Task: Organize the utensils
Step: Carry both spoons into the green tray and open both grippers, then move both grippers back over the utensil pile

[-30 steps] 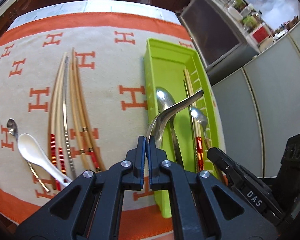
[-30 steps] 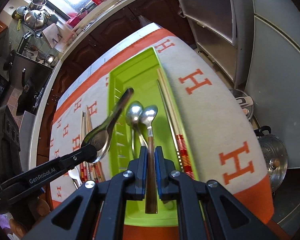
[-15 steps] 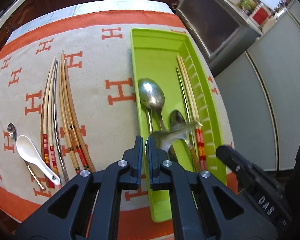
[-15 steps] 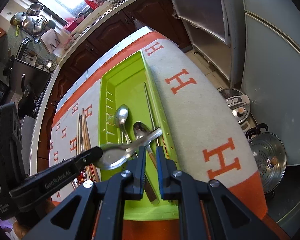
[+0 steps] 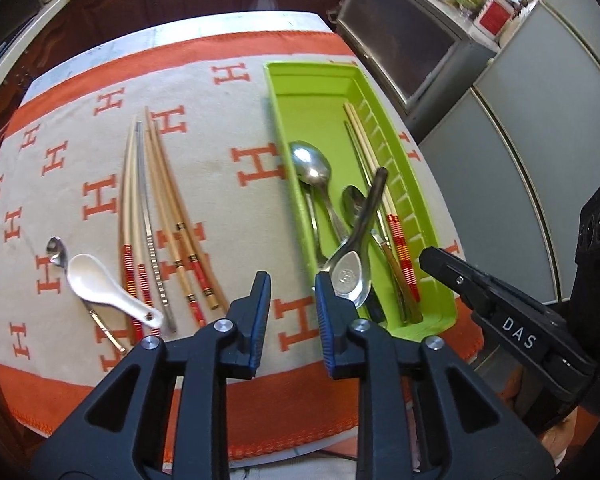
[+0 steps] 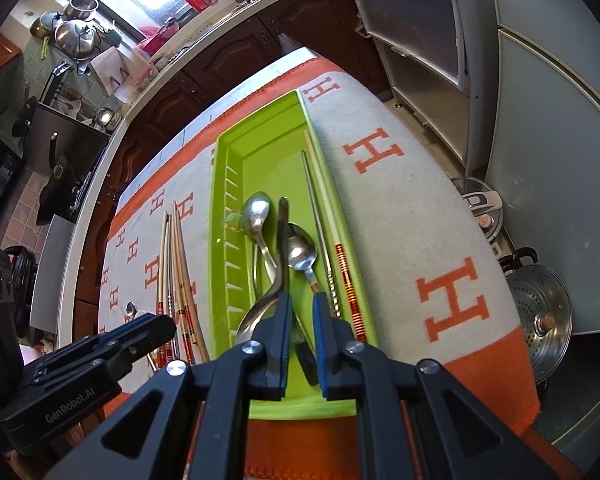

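Sorting status: you had gathered spoons and chopsticks in the green tray (image 5: 440, 236), at the right of the cloth (image 5: 220, 184).
Left gripper (image 5: 292, 296): its jaws were opening, empty; the metal soup spoon (image 5: 352, 268) lay released in the tray's near end.
Right gripper (image 6: 302, 320): narrow gap, gripping nothing, above the tray.
Remaining: chopsticks (image 5: 156, 216) and white spoon (image 5: 100, 284) lay left, awaiting you.

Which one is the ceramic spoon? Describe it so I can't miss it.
Start at the green tray, then cross the orange-and-beige cloth past the chopsticks to its far left. The ceramic spoon lies there, over a thin metal spoon; it is the only white utensil.
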`<control>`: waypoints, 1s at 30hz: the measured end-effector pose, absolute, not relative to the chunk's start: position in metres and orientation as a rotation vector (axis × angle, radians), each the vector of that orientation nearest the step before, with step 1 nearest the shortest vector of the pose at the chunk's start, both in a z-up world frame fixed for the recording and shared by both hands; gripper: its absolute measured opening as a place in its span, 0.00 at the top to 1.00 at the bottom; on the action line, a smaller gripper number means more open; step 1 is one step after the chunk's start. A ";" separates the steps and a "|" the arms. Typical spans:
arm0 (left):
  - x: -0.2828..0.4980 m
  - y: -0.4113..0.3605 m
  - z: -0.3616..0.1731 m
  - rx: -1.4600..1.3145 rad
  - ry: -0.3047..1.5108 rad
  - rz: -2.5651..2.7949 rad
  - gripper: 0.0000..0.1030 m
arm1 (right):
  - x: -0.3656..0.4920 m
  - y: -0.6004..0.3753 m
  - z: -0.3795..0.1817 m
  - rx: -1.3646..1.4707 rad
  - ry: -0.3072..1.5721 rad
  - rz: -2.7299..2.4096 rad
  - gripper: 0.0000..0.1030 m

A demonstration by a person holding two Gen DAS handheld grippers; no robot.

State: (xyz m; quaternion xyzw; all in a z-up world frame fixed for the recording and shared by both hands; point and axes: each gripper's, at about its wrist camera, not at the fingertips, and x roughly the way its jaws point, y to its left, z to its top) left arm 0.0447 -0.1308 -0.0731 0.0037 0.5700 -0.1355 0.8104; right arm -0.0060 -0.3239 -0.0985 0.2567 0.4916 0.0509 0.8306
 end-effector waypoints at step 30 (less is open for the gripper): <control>0.028 -0.021 -0.040 -0.121 1.103 -0.169 0.81 | -0.009 -0.239 -0.072 0.340 1.062 0.199 0.90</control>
